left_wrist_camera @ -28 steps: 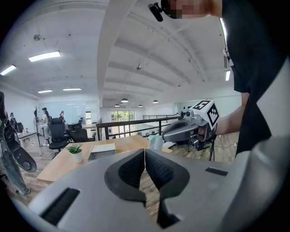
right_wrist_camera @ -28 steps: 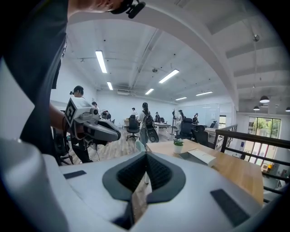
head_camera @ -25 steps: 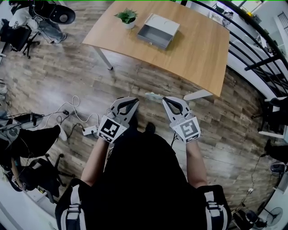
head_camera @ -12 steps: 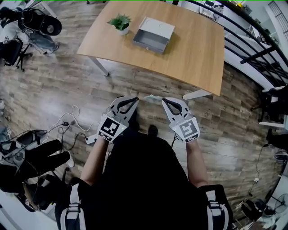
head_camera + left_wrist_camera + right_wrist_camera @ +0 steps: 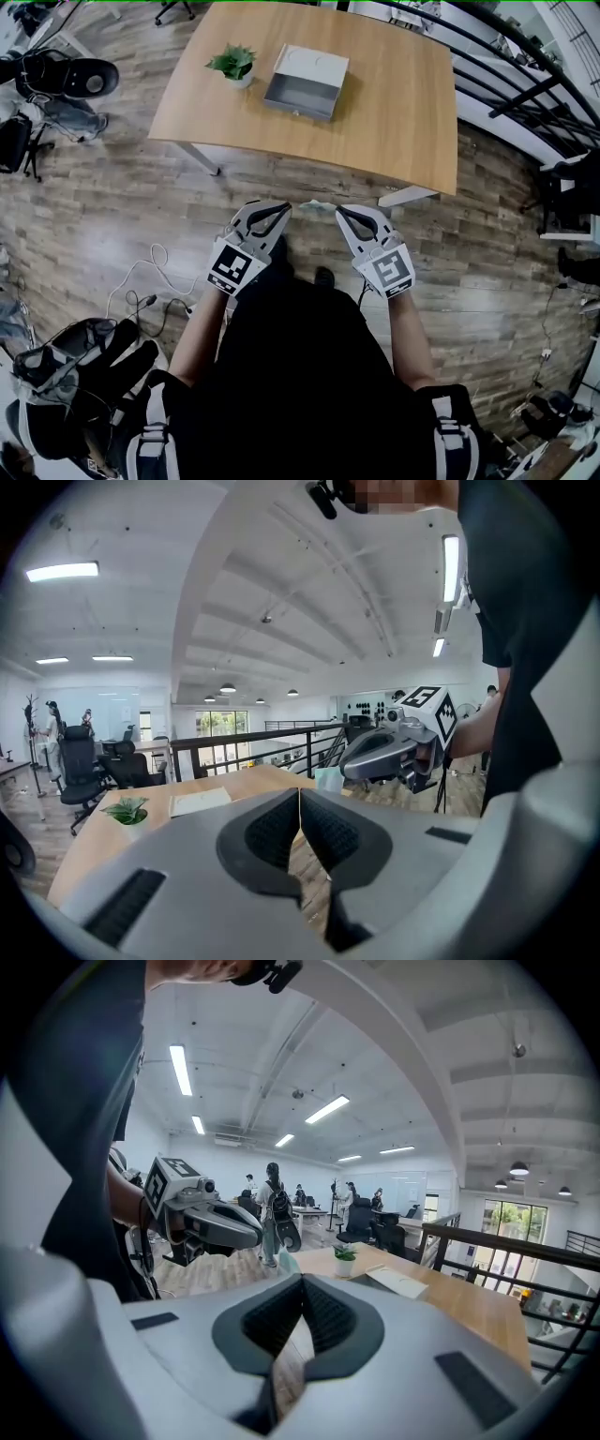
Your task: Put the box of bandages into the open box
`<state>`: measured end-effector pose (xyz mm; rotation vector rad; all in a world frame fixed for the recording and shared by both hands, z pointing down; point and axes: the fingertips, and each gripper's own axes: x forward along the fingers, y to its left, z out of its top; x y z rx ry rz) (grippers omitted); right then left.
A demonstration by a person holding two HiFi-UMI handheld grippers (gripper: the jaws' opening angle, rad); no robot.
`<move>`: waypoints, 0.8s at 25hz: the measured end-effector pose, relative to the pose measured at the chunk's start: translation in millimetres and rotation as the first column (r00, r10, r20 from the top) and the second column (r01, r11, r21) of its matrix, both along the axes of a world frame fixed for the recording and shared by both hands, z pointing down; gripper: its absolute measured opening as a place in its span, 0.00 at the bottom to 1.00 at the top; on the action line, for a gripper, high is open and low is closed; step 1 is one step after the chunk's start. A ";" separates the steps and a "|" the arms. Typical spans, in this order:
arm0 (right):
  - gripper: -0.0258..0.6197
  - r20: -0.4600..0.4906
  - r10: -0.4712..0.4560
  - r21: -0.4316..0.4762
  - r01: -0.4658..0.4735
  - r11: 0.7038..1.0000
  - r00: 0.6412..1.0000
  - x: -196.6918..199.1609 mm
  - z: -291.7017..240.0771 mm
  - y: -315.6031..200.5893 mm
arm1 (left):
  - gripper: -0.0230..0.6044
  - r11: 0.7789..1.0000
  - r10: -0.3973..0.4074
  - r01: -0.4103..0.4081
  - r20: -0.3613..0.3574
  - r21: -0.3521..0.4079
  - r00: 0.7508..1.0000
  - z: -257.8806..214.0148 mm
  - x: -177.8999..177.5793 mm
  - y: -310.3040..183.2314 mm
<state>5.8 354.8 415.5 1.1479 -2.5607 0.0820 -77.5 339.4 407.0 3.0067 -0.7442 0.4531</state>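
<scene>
Pinching the bandage box (image 5: 319, 204) between the fully closed left gripper (image 5: 284, 210) and right gripper (image 5: 341, 212), apparently for carrying, the person stands well short of the open box (image 5: 300, 100).

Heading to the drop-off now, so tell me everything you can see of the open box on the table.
The open box is a shallow grey rectangle, lidless, with low walls and a pale floor that looks empty; its material is hard to tell. It lies flat on the wooden table, left of the middle and slightly askew. A small potted plant stands just left of it, apart. Only the table touches it.
</scene>
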 end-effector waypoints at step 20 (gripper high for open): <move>0.08 0.014 0.175 -0.044 -0.174 0.984 0.984 -27.8 11.7 -60.0 | 0.08 0.993 0.117 -0.117 -0.001 -0.023 0.993 16.3 -31.7 -73.2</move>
